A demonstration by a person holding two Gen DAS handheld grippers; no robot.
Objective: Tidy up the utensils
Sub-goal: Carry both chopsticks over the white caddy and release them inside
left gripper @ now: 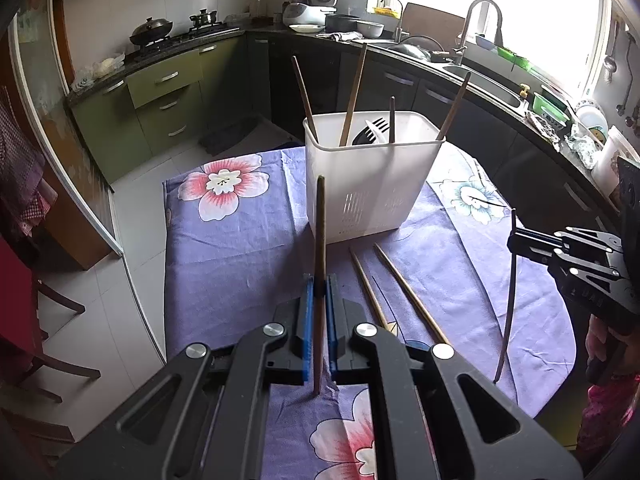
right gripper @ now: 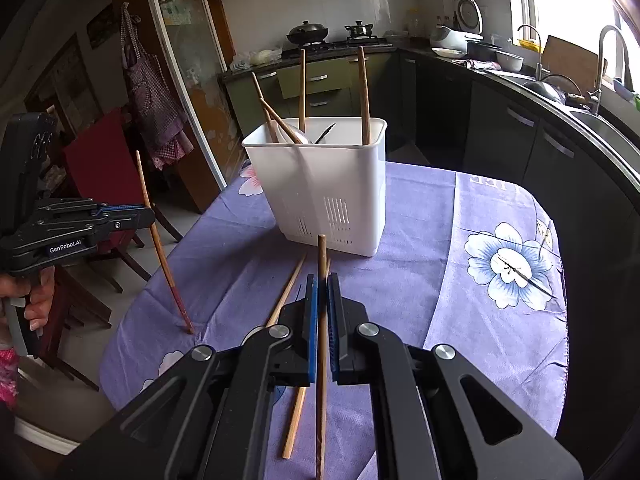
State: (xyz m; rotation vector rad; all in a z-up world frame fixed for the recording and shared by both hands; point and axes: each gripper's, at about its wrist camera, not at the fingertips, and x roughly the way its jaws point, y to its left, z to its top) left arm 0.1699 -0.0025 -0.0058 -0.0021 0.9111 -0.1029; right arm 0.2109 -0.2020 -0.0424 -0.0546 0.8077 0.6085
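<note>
Left claw (left gripper: 319,292) clamped on one upright chopstick (left gripper: 319,240), right claw (right gripper: 322,292) clamped on another (right gripper: 321,320). Mid-pickup, apparently; two chopsticks (left gripper: 400,292) lying on the surface (left gripper: 240,260). Next: lifting and dropping tip-down into white utensil basket (left gripper: 372,184).

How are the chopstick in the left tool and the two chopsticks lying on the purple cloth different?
The brown wooden chopstick in the left tool stands nearly upright, while the two loose wooden chopsticks lie flat on the purple flowered cloth. The held one is clamped between blue pads; the loose pair is touched by no tool. All three are slim wooden sticks outside the white plastic basket.
</note>
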